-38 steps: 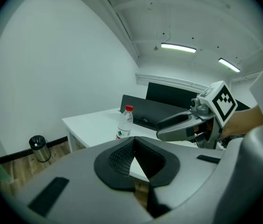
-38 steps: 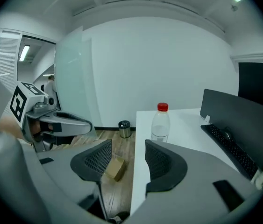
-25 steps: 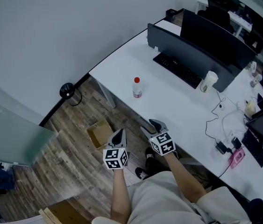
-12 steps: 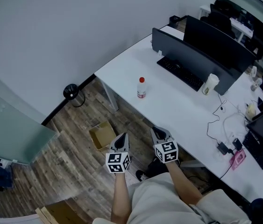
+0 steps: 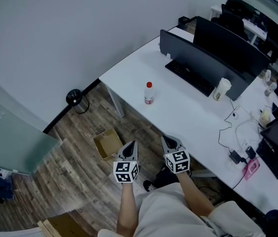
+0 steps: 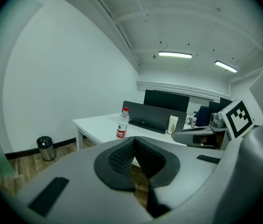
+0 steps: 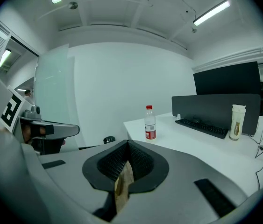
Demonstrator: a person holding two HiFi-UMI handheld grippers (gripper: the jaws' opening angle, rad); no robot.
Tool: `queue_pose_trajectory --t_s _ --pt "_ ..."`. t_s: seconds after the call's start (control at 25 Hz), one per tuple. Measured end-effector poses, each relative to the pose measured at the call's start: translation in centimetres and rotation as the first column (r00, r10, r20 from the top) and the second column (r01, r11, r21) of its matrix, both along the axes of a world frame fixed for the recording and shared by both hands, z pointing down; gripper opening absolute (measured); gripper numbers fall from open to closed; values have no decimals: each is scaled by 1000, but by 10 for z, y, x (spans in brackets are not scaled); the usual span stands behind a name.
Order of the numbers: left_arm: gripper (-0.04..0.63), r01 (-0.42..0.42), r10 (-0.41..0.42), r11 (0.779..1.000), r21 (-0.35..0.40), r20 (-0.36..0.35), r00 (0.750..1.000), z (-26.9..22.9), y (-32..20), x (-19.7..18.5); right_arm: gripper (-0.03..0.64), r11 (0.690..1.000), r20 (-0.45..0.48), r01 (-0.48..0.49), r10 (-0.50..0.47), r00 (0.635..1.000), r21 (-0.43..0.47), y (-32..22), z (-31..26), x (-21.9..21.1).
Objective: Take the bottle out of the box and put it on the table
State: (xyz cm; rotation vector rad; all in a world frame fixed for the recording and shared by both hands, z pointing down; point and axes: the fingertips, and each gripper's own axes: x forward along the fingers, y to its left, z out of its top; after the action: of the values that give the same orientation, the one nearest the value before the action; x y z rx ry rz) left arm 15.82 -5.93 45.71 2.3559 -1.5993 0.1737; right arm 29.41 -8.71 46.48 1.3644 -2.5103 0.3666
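The bottle (image 5: 149, 94) is standing upright on the table (image 5: 190, 116), near the table's end by the wall. The cardboard box (image 5: 108, 142) is lying open on the floor just off the table's near edge. The left gripper (image 5: 131, 144) is hovering off that edge, jaws pressed together and empty. The right gripper (image 5: 167, 139) has just been closing its jaws on nothing, and they are meeting now.

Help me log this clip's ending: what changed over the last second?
The right gripper has just been closing its jaws, with nothing between them; they stood apart a second ago and now meet. The left gripper stayed shut. The bottle stands on the table as before, and the box stays on the floor.
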Motion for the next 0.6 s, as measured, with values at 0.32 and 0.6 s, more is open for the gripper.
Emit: queue_pose_trajectory --t_s 0.32,0.6 --pt "15 -1 1 1000 -12 -2 1000 6 -1 2 40 1000 -9 4 -4 1000 -5 -1 3 1" --pt "15 0 0 1000 -8 -4 1000 5 -1 4 40 1000 -5 -1 1 1000 -7 -3 3 4"
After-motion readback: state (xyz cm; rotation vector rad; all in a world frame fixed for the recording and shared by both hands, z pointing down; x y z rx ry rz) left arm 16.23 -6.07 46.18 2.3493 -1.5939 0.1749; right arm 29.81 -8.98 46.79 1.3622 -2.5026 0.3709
